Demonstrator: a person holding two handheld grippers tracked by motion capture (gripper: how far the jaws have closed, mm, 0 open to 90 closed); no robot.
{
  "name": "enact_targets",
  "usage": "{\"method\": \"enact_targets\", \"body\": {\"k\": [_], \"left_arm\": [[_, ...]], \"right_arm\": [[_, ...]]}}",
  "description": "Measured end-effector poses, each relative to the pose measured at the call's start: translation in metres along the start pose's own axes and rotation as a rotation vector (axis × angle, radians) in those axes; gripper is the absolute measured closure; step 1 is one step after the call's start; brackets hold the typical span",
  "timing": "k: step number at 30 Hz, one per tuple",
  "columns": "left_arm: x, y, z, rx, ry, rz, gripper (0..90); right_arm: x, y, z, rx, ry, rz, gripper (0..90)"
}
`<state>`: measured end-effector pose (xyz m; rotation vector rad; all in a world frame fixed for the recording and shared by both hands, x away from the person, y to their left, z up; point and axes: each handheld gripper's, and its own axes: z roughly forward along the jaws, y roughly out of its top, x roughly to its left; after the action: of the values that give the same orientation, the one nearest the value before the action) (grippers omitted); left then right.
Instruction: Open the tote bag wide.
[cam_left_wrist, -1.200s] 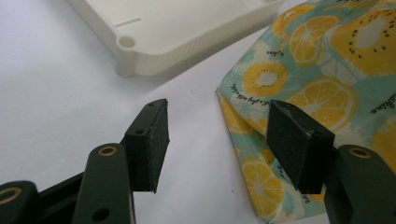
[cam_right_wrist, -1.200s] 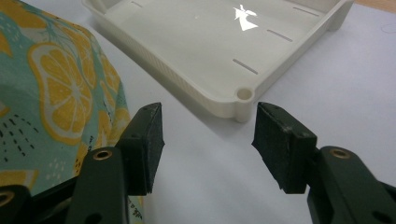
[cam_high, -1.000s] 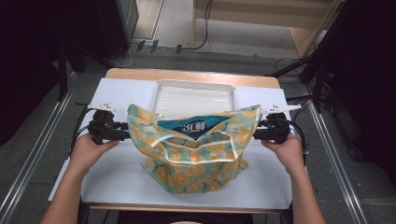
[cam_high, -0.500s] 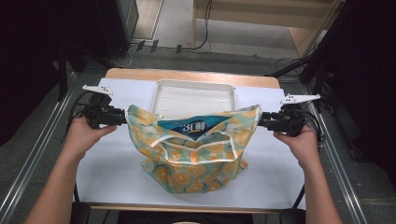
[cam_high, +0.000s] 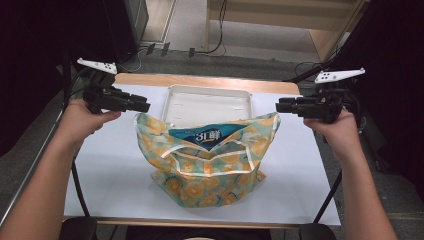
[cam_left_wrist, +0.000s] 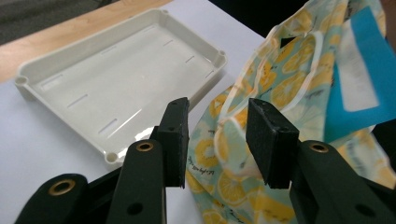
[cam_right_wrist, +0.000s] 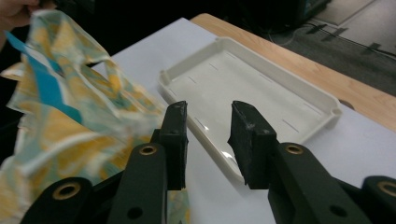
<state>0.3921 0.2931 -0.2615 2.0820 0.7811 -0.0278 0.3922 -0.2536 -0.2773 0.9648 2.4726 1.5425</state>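
A lemon-print cloth bag (cam_high: 210, 170) stands slumped on the white table sheet, with a blue packet (cam_high: 207, 135) showing in its open mouth. My left gripper (cam_high: 145, 106) hovers just above and outside the bag's left top corner. Its jaws have just been closing; they stand apart with nothing between them, and the bag (cam_left_wrist: 285, 84) lies beyond them in the left gripper view (cam_left_wrist: 219, 105). My right gripper (cam_high: 278, 106) hangs beside the bag's right top corner. Its jaws (cam_right_wrist: 210, 106) have also been closing and hold nothing, with the bag (cam_right_wrist: 70, 116) off to their left.
A white plastic tray (cam_high: 210, 89) lies empty behind the bag, near the table's wooden far edge (cam_high: 210, 80). The white sheet (cam_high: 110, 170) has bare room on both sides of the bag. Cables and dark equipment sit on the floor beyond the table.
Both grippers have left the bag's top corners, risen and drawn slightly outward, and their jaws look narrower. The bag keeps its place and shape.
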Motion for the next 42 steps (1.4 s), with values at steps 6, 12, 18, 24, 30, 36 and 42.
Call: {"method": "enact_targets", "body": {"k": [6,12,18,24,30,36,42], "left_arm": [[-0.017,0.021,-0.012,-0.008,-0.037,0.051,59.1],[-0.042,0.022,-0.007,0.01,-0.078,0.105,54.0],[-0.056,0.016,-0.002,0.025,-0.115,0.113,47.5],[-0.072,0.002,0.009,0.03,-0.14,0.165,40.0],[-0.073,-0.014,0.022,0.063,-0.141,0.18,35.3],[-0.073,-0.022,0.028,0.103,-0.095,0.18,47.6],[-0.076,-0.025,0.028,0.124,-0.1,0.153,72.4]], "right_arm": [[0.011,0.027,-0.007,-0.002,0.05,-0.065,71.0],[0.033,0.036,-0.002,0.021,0.13,-0.122,63.5],[0.045,0.03,0.002,0.049,0.167,-0.159,59.2],[0.061,0.022,0.002,0.052,0.198,-0.219,46.4],[0.067,0.009,0.009,0.091,0.204,-0.239,43.1],[0.069,0.0,0.011,0.124,0.169,-0.283,60.5],[0.072,-0.004,0.011,0.144,0.168,-0.292,86.3]]}}
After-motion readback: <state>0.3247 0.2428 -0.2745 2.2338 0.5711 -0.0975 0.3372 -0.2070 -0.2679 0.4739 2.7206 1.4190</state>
